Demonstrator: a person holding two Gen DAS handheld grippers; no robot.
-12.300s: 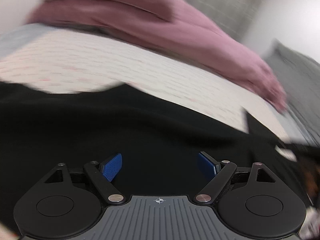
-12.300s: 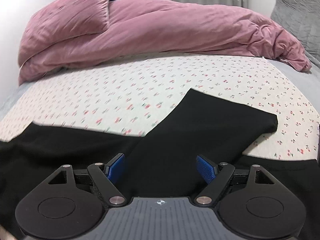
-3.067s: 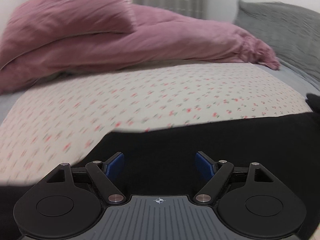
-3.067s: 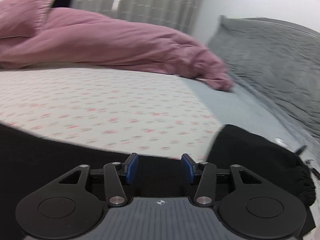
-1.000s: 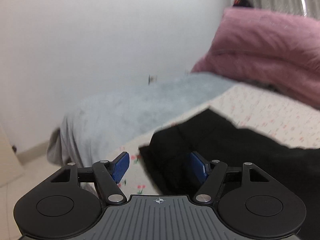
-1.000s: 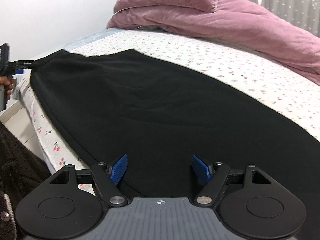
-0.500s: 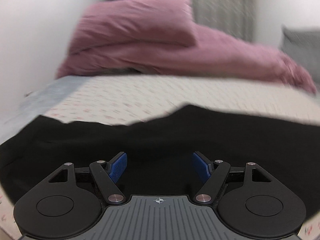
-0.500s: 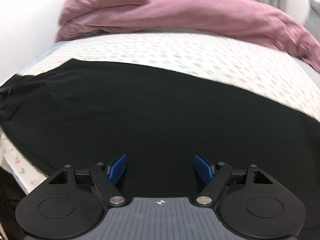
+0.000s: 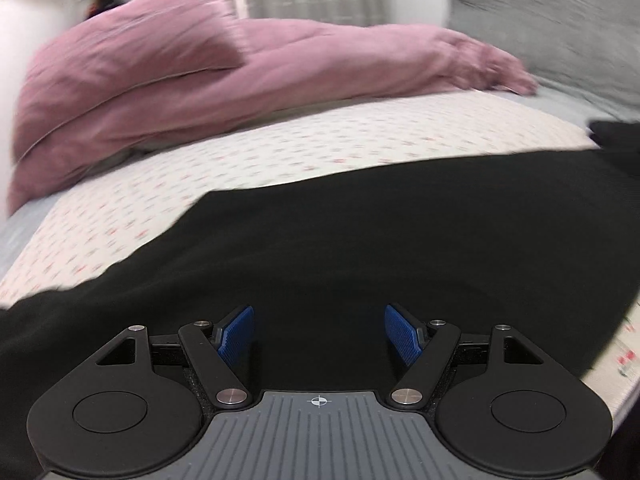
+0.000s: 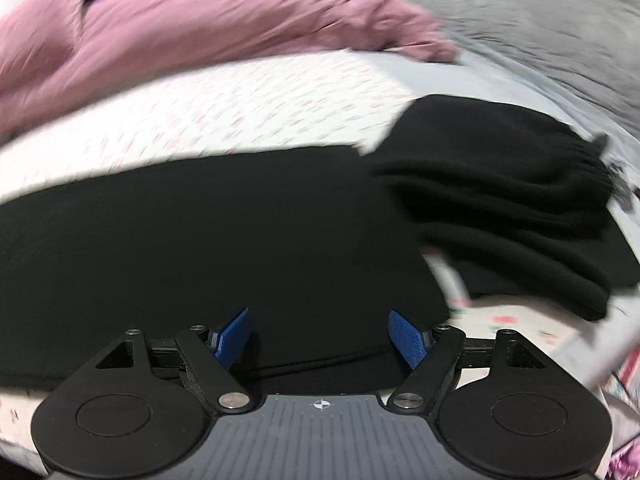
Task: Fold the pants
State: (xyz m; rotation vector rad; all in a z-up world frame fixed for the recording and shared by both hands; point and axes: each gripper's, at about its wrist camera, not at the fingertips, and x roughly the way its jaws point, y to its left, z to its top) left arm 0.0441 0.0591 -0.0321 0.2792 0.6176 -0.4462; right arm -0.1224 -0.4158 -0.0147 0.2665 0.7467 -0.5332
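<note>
Black pants (image 10: 208, 232) spread lengthwise on the bed (image 9: 280, 152), waist end bunched at right (first fold apparently done). Crosswise folds left. Left gripper (image 9: 318, 334) and right gripper (image 10: 320, 336): fingers wide apart, holding nothing, right just widened.

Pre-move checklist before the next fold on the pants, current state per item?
1. Left gripper free: ok, jaws wide apart above the black pants, nothing pinched.
2. Right gripper free: ok, jaws have just been opening, only flat cloth below them.
3. Pants laid flat: ok, a long smooth strip across the floral sheet.
4. Waistband end placed: not ok, bunched in thick rolls at the right.
5. Fold path clear: ok, pink duvet lies apart at the far side.
6. Near hem on the bed: cannot tell, the gripper bodies hide it.
</note>
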